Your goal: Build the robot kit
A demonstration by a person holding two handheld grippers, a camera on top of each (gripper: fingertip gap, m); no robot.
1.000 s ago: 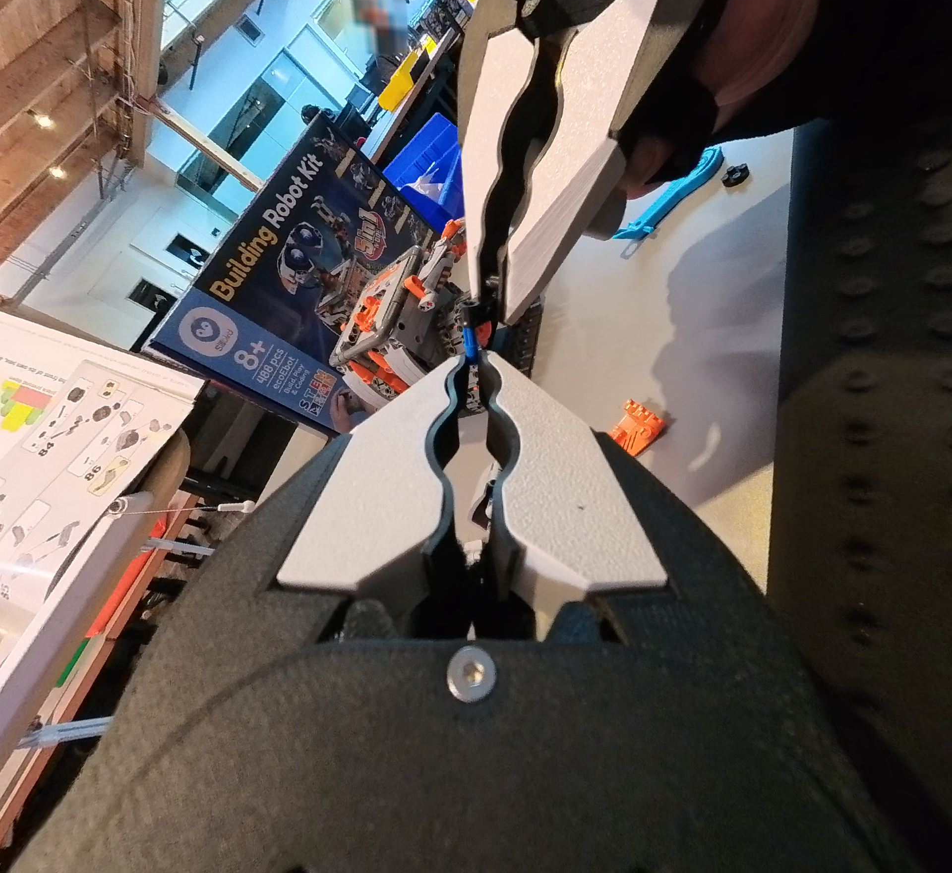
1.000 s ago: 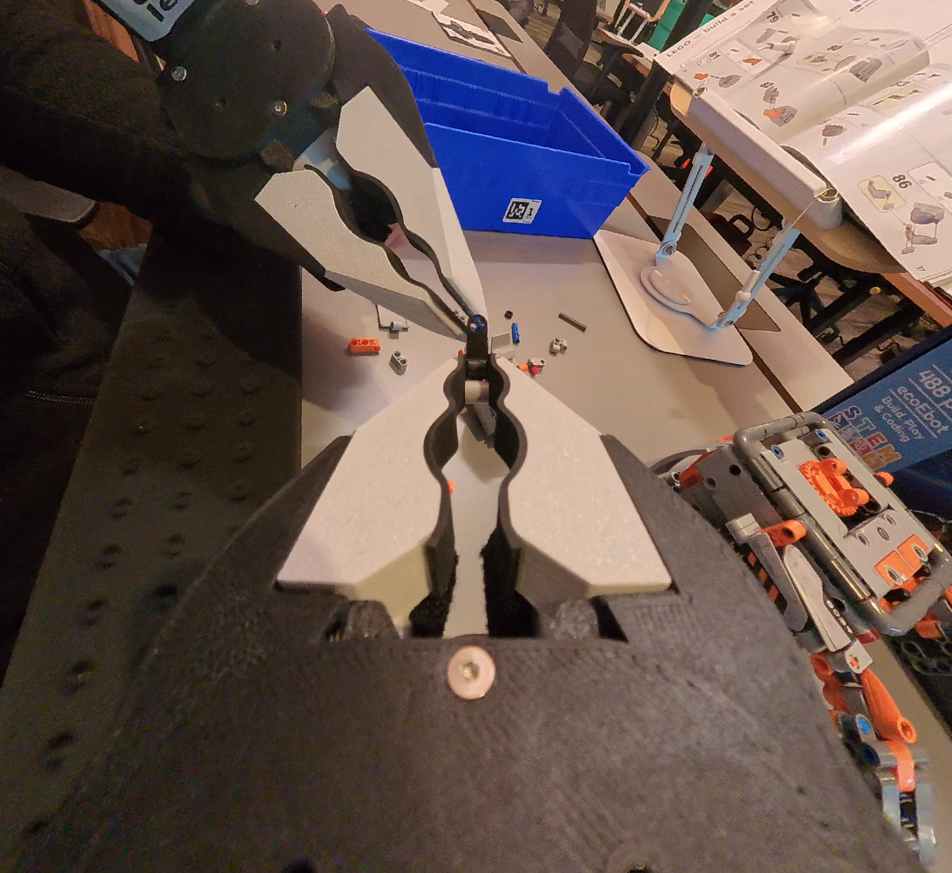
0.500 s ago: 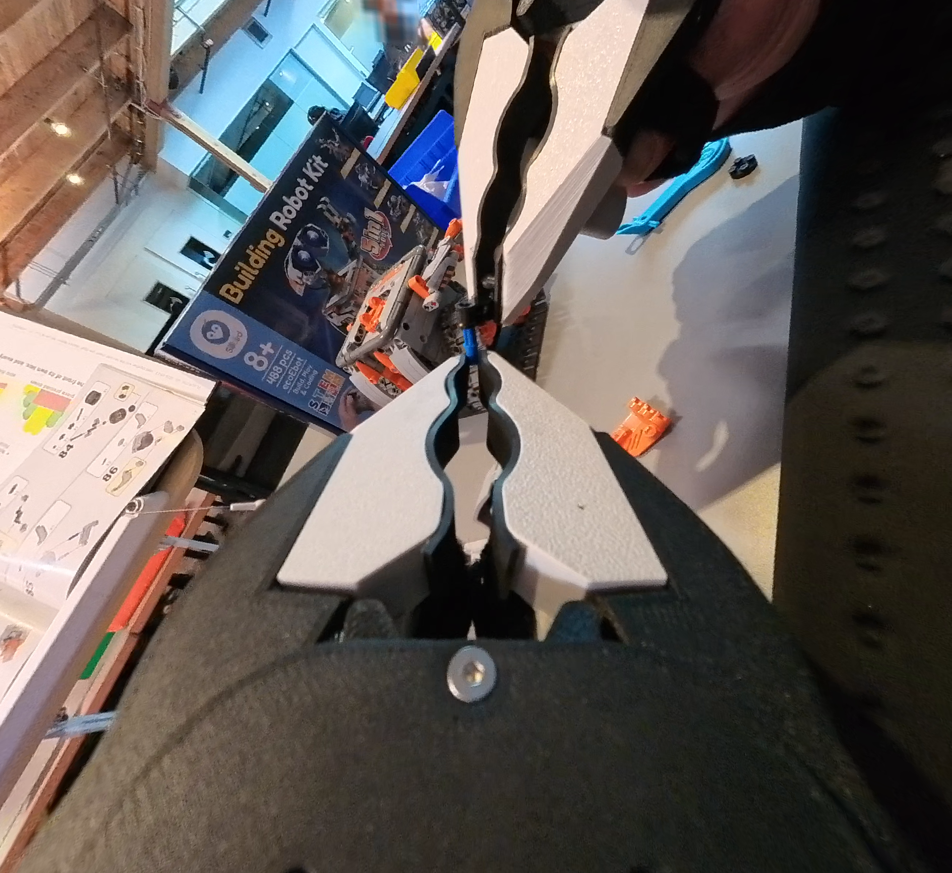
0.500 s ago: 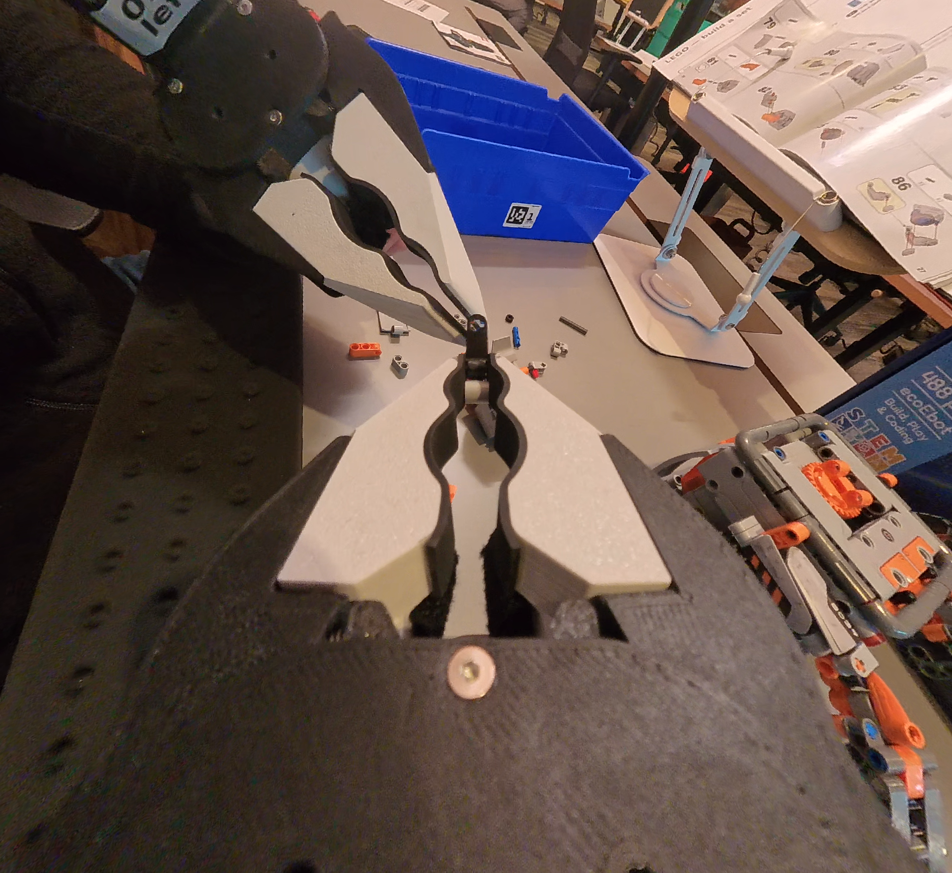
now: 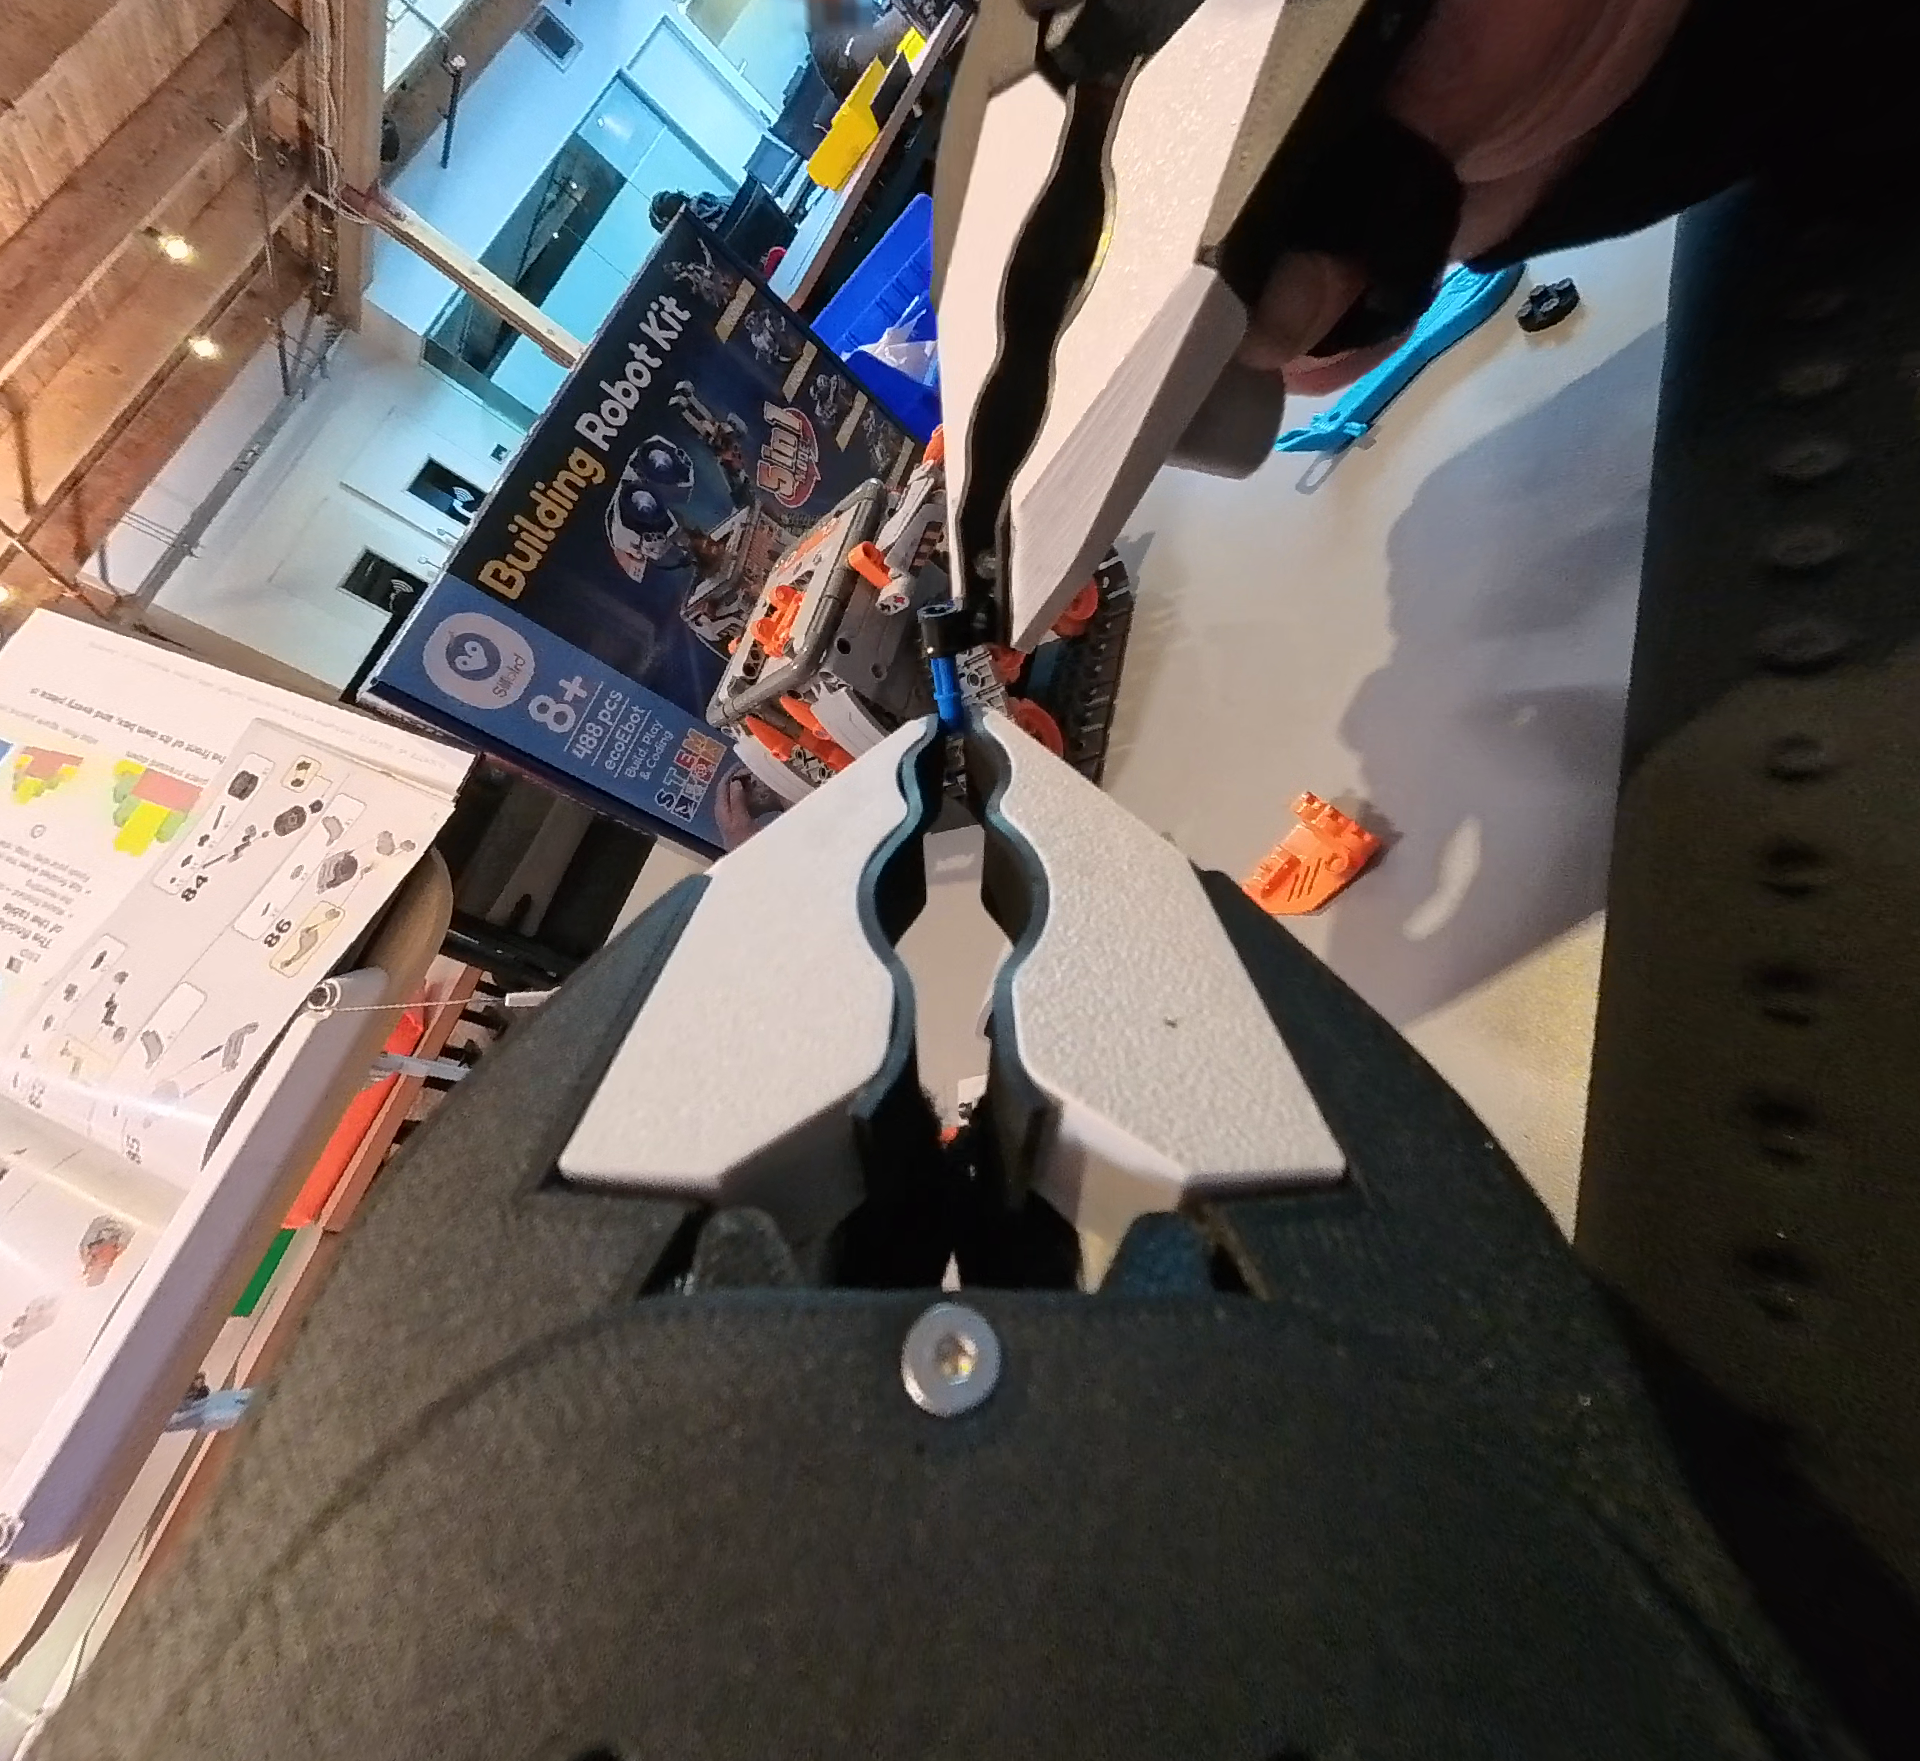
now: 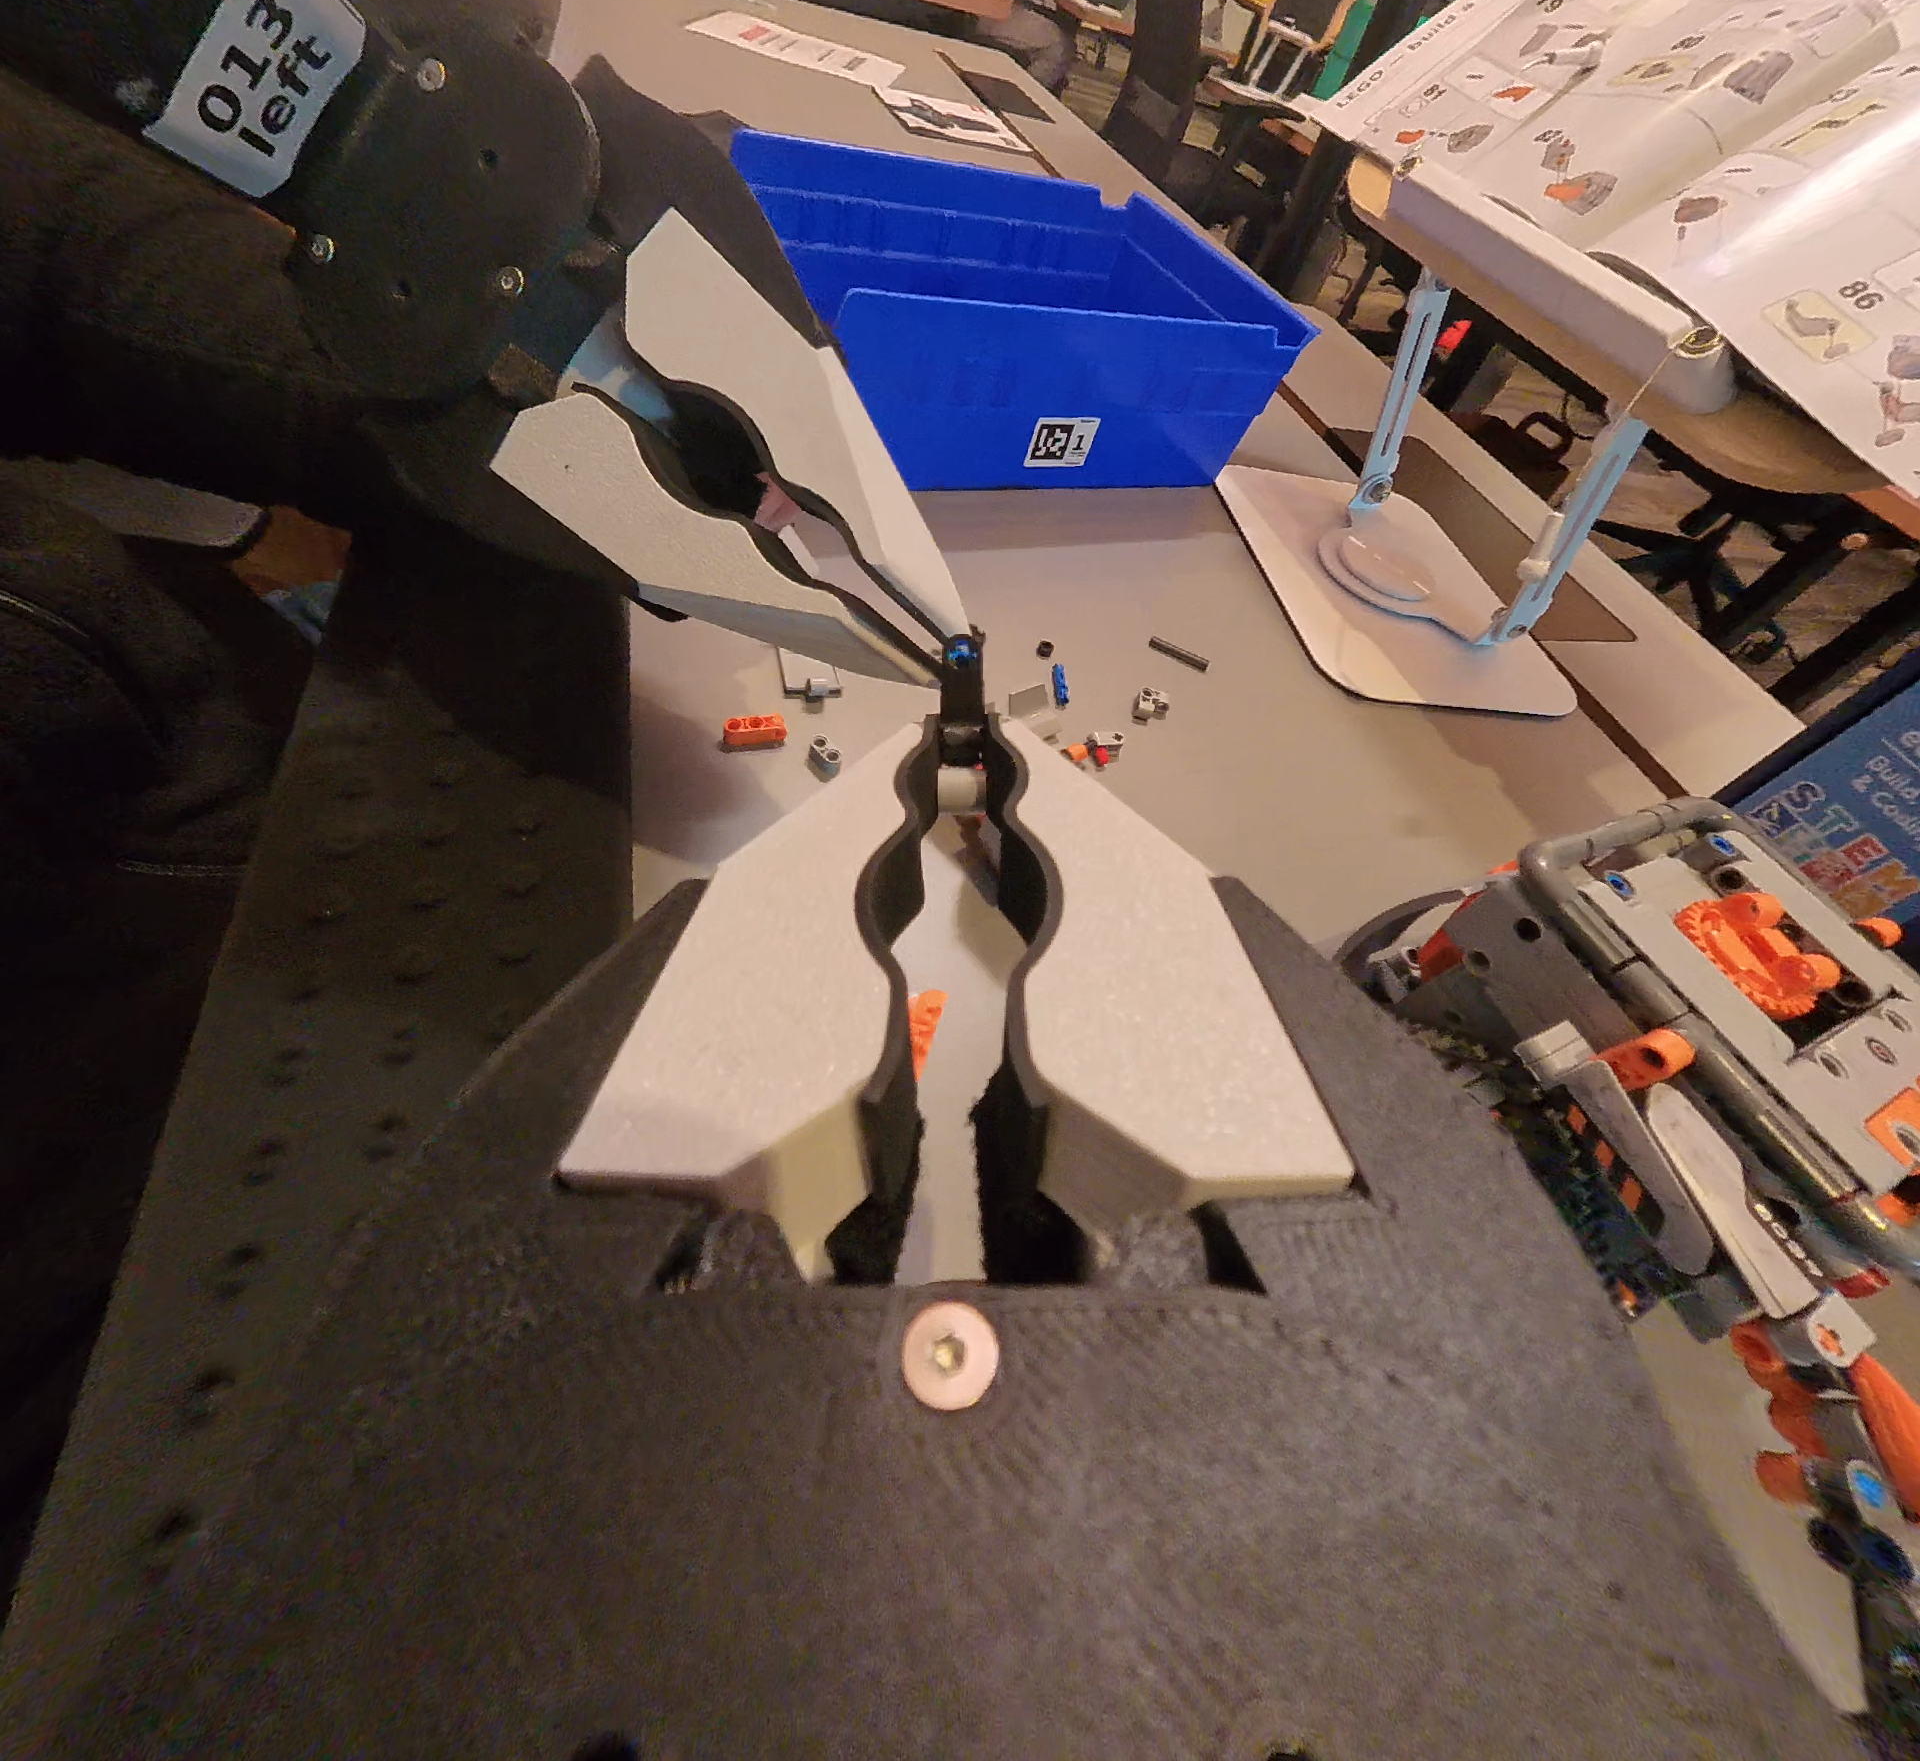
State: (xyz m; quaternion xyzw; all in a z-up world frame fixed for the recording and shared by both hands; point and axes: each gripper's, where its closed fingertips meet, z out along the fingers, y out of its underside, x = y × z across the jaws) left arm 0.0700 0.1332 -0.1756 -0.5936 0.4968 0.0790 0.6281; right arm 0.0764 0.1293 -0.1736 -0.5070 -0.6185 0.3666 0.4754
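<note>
My left gripper [image 5: 951, 729] is shut on a small blue pin [image 5: 943, 685]. My right gripper [image 6: 961, 740] is shut on a small black connector piece [image 6: 958, 688]. The two grippers meet tip to tip above the grey table [image 6: 1299, 776]. The blue pin's end sits in the black connector [image 5: 938, 628]. In the left wrist view the right gripper [image 5: 982, 610] comes down from the top, held by a hand. In the right wrist view the left gripper [image 6: 940, 657] comes in from the upper left, with the pin's blue end [image 6: 962, 651] showing at its tips.
A grey and orange brick-built robot model [image 6: 1683, 1036] stands at the right, before a dark blue kit box [image 5: 623, 506]. A blue bin [image 6: 1039, 340], an open instruction booklet on a stand [image 6: 1662, 101], several loose small parts [image 6: 1060, 683], an orange part [image 5: 1309, 864] and a light blue tool [image 5: 1392, 371] are around. The tips of both grippers are at nearly the same place.
Both grippers stay shut and tip to tip on the pin and connector. The views have shifted only slightly.
</note>
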